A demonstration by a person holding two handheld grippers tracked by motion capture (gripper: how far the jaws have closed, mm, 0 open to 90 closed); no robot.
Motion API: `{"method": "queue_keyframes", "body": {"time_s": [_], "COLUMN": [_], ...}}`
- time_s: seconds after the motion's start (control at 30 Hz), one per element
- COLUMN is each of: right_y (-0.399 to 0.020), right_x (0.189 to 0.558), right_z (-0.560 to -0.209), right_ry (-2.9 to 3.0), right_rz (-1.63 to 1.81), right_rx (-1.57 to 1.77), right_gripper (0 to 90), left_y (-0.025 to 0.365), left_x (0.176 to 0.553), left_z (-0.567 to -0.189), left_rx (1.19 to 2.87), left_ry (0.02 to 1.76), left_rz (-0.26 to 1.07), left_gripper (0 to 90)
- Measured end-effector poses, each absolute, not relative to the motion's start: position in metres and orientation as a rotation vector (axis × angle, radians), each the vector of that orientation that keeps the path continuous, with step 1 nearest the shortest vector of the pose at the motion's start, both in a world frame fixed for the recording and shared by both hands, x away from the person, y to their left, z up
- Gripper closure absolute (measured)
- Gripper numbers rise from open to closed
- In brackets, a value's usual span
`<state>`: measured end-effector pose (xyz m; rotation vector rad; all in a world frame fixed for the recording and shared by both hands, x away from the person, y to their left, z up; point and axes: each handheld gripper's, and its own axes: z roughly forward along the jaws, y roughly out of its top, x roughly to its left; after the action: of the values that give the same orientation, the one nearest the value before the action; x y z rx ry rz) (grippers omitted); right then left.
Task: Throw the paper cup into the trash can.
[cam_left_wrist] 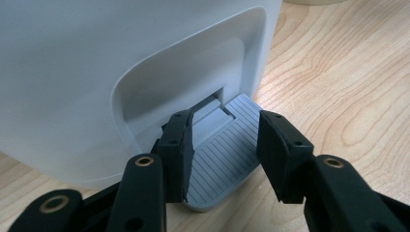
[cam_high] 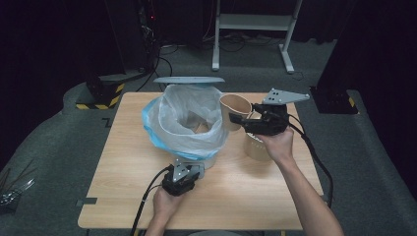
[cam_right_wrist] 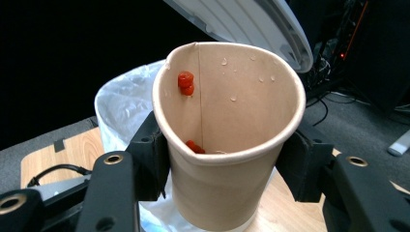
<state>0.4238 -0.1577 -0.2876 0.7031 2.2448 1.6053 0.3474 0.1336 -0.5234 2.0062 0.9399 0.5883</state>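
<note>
Squeezing paper cup (cam_right_wrist: pixel 227 145) between both jaws, right gripper (cam_high: pixel 244 120) tilts it beside lined bin (cam_high: pixel 187 123) at frame centre; left gripper (cam_left_wrist: pixel 225 159) spread over grey pedal (cam_left_wrist: pixel 225 164), lower centre.

High view: fixed above person's side, looks fwd/down; table (cam_high: pixel 123 196) mid-frame, floor beyond at top. Left gripper view: v. close, low, faces bin (cam_left_wrist: pixel 96 58) base w/ pedal (cam_left_wrist: pixel 227 159) at centre. Right gripper view: close on cup (cam_right_wrist: pixel 227 135) at centre, liner (cam_right_wrist: pixel 121 111) mid-left. Bin + cup (cam_high: pixel 235 110) shared w/ high view.
</note>
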Motion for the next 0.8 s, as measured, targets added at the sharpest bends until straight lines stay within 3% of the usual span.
{"method": "queue_keyframes", "body": {"time_s": [0.8], "right_y": [-0.107], "right_x": [0.439], "right_z": [-0.278], "right_ry": [2.299], "right_rz": [1.646], "right_rx": [0.655], "right_gripper": [43.3], "left_y": [0.134], "left_x": [0.347], "left_z": [-0.523], "left_rx": [2.006], "left_ry": [0.941], "left_rz": [0.588], "left_gripper": [57.0]}}
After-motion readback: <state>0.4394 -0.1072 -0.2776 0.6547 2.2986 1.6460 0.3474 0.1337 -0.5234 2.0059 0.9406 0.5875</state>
